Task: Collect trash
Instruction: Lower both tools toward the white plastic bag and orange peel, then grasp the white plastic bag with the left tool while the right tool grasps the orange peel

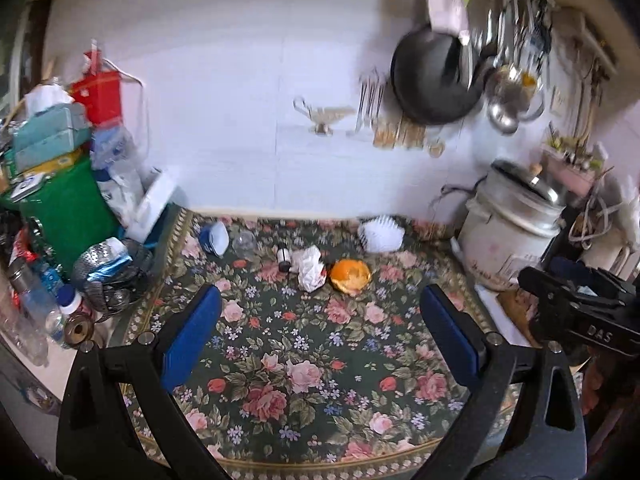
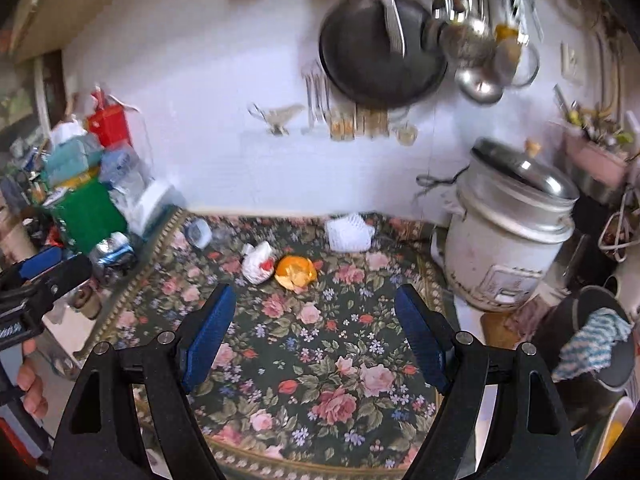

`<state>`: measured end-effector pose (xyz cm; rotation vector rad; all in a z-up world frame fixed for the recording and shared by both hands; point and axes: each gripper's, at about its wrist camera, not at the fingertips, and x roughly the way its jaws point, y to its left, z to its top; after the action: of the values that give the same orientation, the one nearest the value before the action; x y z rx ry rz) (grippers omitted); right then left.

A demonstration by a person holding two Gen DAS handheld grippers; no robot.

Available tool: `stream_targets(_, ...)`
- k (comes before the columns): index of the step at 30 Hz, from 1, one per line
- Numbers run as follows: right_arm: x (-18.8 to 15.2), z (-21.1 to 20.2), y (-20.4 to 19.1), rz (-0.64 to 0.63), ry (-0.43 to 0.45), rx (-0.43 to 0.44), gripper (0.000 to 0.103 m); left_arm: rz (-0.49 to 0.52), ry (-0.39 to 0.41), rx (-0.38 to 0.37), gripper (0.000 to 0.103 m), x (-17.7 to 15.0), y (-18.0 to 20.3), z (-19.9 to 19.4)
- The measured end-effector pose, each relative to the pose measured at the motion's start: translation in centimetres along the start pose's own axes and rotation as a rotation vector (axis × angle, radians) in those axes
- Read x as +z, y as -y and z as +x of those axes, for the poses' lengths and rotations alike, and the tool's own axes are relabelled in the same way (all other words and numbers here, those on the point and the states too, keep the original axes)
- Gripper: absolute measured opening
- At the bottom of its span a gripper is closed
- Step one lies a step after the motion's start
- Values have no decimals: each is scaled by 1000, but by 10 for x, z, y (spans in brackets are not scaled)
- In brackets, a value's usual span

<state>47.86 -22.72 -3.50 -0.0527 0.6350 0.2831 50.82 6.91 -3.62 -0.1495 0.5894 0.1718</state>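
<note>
both tongs, left tongs (image 1: 320,316) and right tongs (image 2: 316,312), spread wide, empty; crumpled tissue (image 1: 309,267) touching orange peel (image 1: 350,276). small bottle (image 1: 283,258) beside peel shows only leftward; striped cloth (image 2: 592,344) only rightward.

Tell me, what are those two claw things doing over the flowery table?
A person is holding two grippers above the flowery tablecloth to collect trash. The left gripper and right gripper are both open and empty. Ahead of them lie a crumpled tissue touching an orange peel, with a white foam net farther back. Nothing is picked up yet.
</note>
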Motion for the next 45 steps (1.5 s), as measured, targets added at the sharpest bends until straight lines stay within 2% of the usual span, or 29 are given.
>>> stream_targets(5, 8, 58, 4, -5, -80, -69, 81, 27, -55, -25, 100, 9, -6, 63)
stream_targets(8, 13, 89, 6, 21, -125, -66, 81, 36, -107, -67, 100, 15, -16, 104)
stream_targets(11, 18, 116, 9, 81, -165, -62, 87, 43, -154, -83, 100, 22, -26, 142)
stream_targets(14, 24, 144, 11, 105, -190, -124, 93, 34, -206, -93, 100, 26, -37, 183)
stream_targets(17, 30, 173, 12, 102, -230, -158, 94, 29, -261, -105, 100, 26, -44, 226)
stream_targets(19, 31, 190, 14, 120, -247, -146, 94, 39, -305, -99, 100, 23, -45, 250)
stream_targets(22, 31, 215, 16, 159, -281, -71, 94, 34, -339, -106, 99, 17, -48, 286)
stream_targets(24, 31, 235, 18, 193, -308, -32, 94, 13, -356, -129, 93, 13, -52, 304)
stream_targets(26, 29, 255, 20, 227, -326, -9, 94, 0, -394, -162, 82, 7, -55, 324)
stream_targets(28, 27, 274, 21, 259, -345, 13, 93, -15, -427, -184, 76, 0, -58, 340)
stream_targets(31, 23, 294, 23, 297, -378, 36, 85, -43, -457, -214, 66, -8, -60, 356)
stream_targets(34, 20, 306, 21, 288, -399, 32, 84, -62, -476, -248, 41, -13, -61, 366)
stream_targets(37, 17, 317, 15, 278, -419, 40, 83, -85, -464, -254, 37, -14, -65, 363)
stream_targets(45, 7, 353, 4, 314, -471, 72, 76, -117, -410, -238, 35, 0, -86, 334)
